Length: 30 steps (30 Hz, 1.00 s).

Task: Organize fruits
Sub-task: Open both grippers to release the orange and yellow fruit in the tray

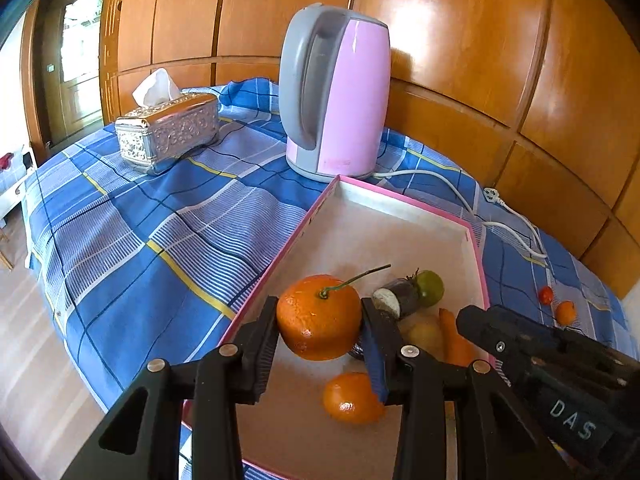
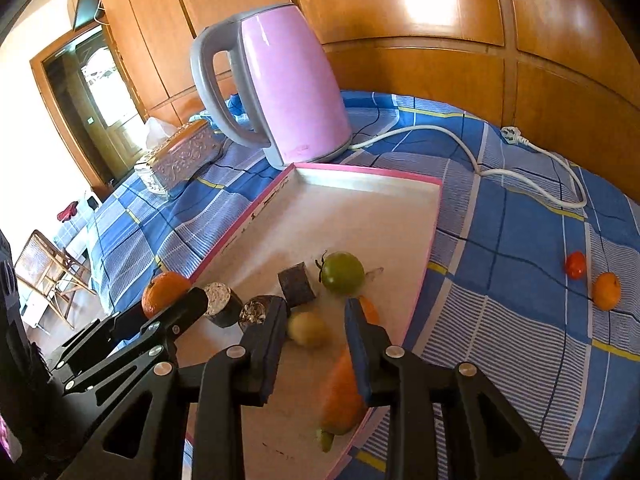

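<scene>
Over the pink-rimmed tray (image 1: 476, 256), left wrist view: the left gripper (image 1: 320, 320) held a large stemmed orange (image 1: 319, 317), jaws closed against both its sides, the fruit lifted clear of the tray floor. Below it on the tray lay a smaller orange (image 1: 352, 398). Further in on the tray sat a dark cut piece with a pale end (image 1: 394, 298), touching a green fruit (image 1: 430, 288); a yellowish fruit (image 1: 424, 334) and a carrot (image 1: 454, 338) lay beside them. Behind the tray stood a pink kettle (image 1: 340, 92) with a silver tissue box (image 1: 168, 132) to its left. Off the tray's right edge, on the blue checked cloth (image 1: 140, 220), were two small fruits, one red (image 1: 545, 295), one orange (image 1: 566, 313).

Right wrist view, same tray (image 2: 434, 216): the right gripper (image 2: 316, 334) hung over it with jaws apart and empty, a blurred yellowish fruit (image 2: 308, 329) between the fingertips, the carrot (image 2: 340, 392) under the right finger. The green fruit (image 2: 343, 273) and the dark pieces (image 2: 297, 283) lay just beyond.

Step judged in hand: delivering the large orange into the tray. Next move likely calls for lowering it to a bare patch of tray, then parting the jaws; the two loose fruits on the cloth remained to be collected.
</scene>
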Motion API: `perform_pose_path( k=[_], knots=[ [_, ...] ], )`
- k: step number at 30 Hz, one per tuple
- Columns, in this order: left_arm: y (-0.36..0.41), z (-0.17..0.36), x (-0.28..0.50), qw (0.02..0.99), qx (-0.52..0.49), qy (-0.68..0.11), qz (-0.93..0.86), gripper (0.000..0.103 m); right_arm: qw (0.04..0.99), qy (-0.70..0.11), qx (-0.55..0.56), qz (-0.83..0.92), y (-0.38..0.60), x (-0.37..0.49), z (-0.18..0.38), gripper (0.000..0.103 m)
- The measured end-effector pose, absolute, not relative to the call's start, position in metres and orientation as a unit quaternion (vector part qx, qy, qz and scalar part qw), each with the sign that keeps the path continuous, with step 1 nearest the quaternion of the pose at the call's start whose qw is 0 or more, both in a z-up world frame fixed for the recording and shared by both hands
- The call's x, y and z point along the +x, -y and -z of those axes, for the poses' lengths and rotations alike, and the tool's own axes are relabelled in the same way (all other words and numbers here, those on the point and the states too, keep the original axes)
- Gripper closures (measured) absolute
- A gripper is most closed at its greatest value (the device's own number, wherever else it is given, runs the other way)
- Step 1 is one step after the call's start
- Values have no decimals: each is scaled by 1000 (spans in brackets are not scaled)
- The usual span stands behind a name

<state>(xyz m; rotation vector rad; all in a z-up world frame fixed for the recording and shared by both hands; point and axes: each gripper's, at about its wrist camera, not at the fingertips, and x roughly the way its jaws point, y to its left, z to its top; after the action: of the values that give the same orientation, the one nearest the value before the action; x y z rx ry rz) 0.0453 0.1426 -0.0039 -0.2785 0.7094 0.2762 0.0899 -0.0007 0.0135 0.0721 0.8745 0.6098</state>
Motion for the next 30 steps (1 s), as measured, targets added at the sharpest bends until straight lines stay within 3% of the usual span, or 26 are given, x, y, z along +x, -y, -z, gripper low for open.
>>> perform_pose_path(
  k=[9, 30],
  knots=[
    [-136, 1, 38, 922, -126, -340, -133, 62, 866, -413, 30, -280, 7, 77, -12, 67],
    [-113, -7, 19, 927, -114, -337, -117, 59, 882, -397, 34, -252, 27, 53, -18, 67]
  ],
)
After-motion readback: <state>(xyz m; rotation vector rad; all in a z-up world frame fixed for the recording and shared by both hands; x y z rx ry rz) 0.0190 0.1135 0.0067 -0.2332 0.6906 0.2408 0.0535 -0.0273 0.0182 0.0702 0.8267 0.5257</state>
